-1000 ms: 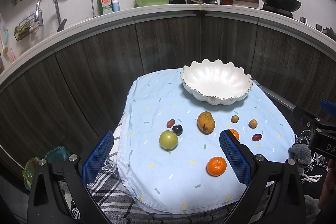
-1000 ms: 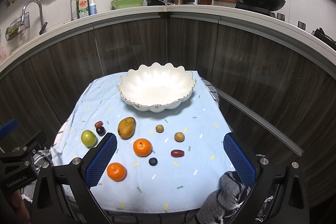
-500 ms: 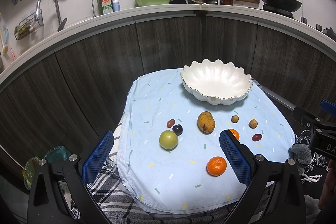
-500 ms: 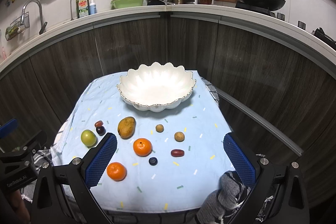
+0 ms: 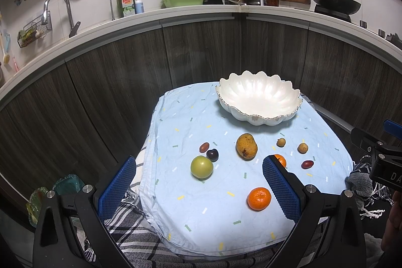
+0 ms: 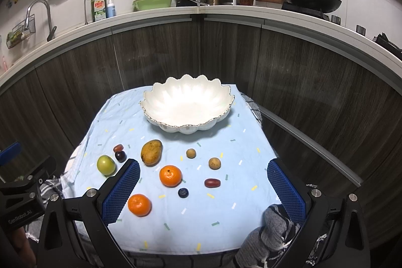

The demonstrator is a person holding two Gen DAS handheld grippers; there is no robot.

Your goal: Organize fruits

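Both sets of jaws stood wide apart and empty: left gripper and right gripper hung over the near edge of the blue cloth, well short of any fruit.

Nearest lay an orange, then a blueberry, a second orange and a red date. Off to the left sat a green apple, with a dark plum just beside it.

Mid-cloth: a mango and two small brown fruits, apart from each other.

Farthest, a white scalloped bowl, nothing in it. No fruit moved yet.

Judged handling: oranges firm, light, roll easily; take across the middle. Mango likely soft, smooth; grip its narrow width, gently. Blueberry and date tiny, easily crushed. Bowl looked breakable; lower fruit in, no dropping.
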